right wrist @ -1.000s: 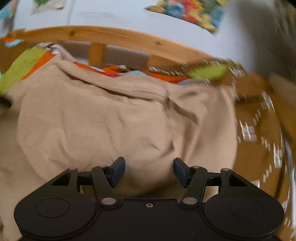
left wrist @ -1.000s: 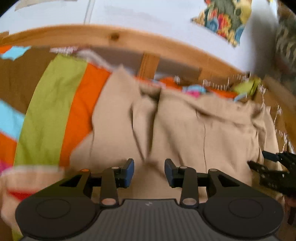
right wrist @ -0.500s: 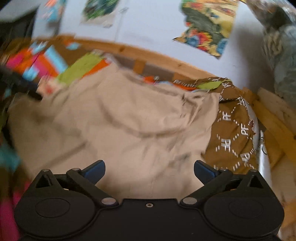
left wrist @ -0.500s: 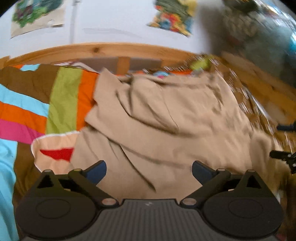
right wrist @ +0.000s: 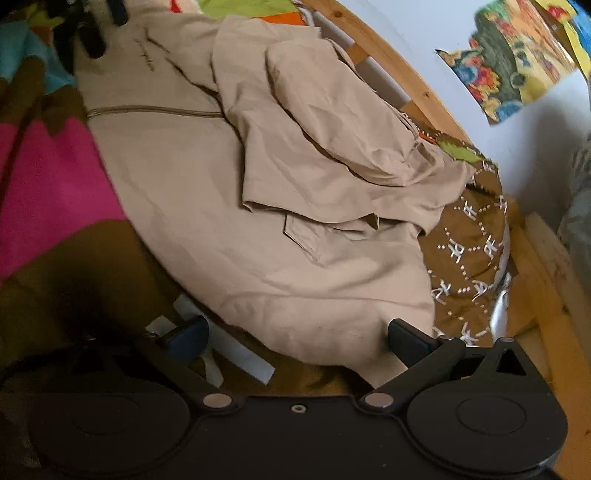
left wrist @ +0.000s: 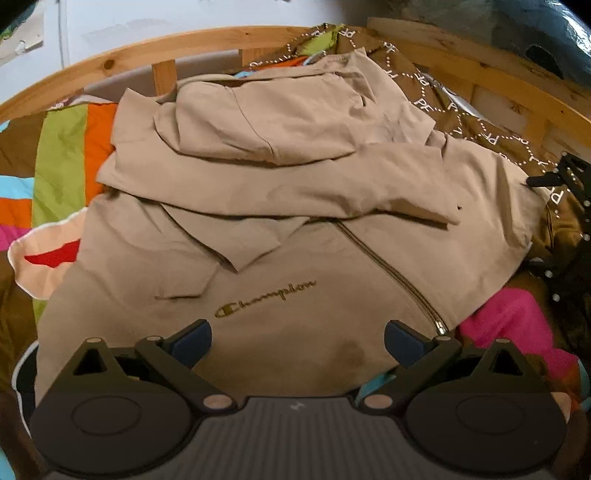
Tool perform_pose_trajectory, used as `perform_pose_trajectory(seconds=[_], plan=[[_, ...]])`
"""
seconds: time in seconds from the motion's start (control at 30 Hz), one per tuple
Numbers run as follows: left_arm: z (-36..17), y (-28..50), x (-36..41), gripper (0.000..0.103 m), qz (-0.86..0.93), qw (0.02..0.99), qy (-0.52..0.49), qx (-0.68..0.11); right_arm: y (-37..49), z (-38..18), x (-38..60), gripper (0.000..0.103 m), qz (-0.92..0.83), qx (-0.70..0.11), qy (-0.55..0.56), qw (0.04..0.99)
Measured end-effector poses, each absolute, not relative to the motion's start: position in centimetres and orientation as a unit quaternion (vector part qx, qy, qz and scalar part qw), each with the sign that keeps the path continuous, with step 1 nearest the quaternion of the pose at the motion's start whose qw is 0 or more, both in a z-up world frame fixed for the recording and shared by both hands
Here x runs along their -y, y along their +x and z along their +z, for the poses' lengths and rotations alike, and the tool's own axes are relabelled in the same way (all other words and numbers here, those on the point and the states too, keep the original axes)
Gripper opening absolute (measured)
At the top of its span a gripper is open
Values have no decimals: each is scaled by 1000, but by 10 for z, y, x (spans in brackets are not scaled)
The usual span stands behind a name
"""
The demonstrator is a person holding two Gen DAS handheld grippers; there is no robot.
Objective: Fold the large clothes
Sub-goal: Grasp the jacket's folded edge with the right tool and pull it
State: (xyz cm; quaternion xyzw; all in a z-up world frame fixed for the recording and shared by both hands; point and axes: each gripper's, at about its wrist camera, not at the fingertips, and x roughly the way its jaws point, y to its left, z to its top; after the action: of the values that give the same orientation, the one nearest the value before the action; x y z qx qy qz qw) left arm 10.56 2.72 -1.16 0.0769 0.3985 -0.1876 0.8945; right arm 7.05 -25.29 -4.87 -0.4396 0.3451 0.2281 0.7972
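A beige zip jacket (left wrist: 280, 236) with a Champion logo lies spread on the bed, its hood and a sleeve folded over the chest. My left gripper (left wrist: 297, 341) hovers open above the jacket's hem, nothing between its fingers. In the right wrist view the same jacket (right wrist: 295, 192) lies ahead, seen from its side. My right gripper (right wrist: 297, 338) is open just over the jacket's near edge, holding nothing. It also shows at the right edge of the left wrist view as the right gripper (left wrist: 565, 184); the left gripper (right wrist: 85, 29) shows at the top left of the right wrist view.
The bed carries a striped multicolour blanket (left wrist: 62, 155) and a brown patterned cloth (right wrist: 469, 251) beside the jacket. A curved wooden bed frame (left wrist: 110, 66) rings the far side, with a pale wall and posters (right wrist: 517, 55) behind.
Both grippers went from nearly shut on the jacket fabric to wide open and pulled back. The jacket dropped flat on the bed with the sleeve laid across it.
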Motion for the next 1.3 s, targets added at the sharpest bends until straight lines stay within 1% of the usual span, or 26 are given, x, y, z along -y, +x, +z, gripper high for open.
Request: perform_pose_trajectory(seconds=[0.13,0.23,0.3,0.33,0.37,0.4,0.43,0.5,0.57,0.6,0.63,0.67,0.77,0.8,0.83,0.9,1.1,1.23,1.3], plan=[[-11,104,-21,102,-209,890,80,-397,76,-51,254,102,241,-342,-420,805],[-7,102,-14,102,-248,882,70,-394,74,-51,254,101,258,-319,-428,805],[-5,100,-6,102,-263,880,73,-390,72,-49,253,92,274,-304,-429,805],[-4,99,-1,102,-268,878,79,-388,72,-47,252,78,281,-304,-422,807],[-4,99,3,102,-273,877,85,-385,73,-45,251,58,285,-304,-409,812],[-3,97,7,102,-278,877,91,-382,73,-43,250,47,295,-306,-400,812],[-3,96,11,102,-281,877,96,-378,72,-43,248,39,305,-309,-396,809],[-3,94,16,102,-286,876,103,-373,70,-45,245,35,307,-311,-402,804],[-3,93,20,102,-288,876,108,-371,74,-41,246,26,305,-319,-380,813],[-3,92,21,102,-287,876,112,-371,79,-36,248,23,300,-326,-354,824],[-4,92,22,102,-286,876,114,-371,87,-28,250,16,291,-332,-315,840],[-4,92,23,102,-284,876,116,-371,98,-17,254,12,282,-339,-267,857],[-5,92,23,102,-278,877,122,-372,125,5,261,10,260,-336,-160,891],[-5,92,25,102,-274,877,126,-373,132,9,261,9,255,-331,-143,897],[-6,92,25,102,-271,877,132,-374,139,12,260,5,251,-327,-123,903],[-7,92,26,102,-261,878,143,-375,147,14,261,5,247,-321,-100,909],[-16,97,25,101,-226,875,176,-390,147,8,267,5,247,-327,-88,908],[-15,105,20,91,-202,878,199,-386,145,5,269,6,248,-330,-89,907],[-10,110,13,89,-202,880,190,-386,143,4,268,9,250,-333,-100,904]])
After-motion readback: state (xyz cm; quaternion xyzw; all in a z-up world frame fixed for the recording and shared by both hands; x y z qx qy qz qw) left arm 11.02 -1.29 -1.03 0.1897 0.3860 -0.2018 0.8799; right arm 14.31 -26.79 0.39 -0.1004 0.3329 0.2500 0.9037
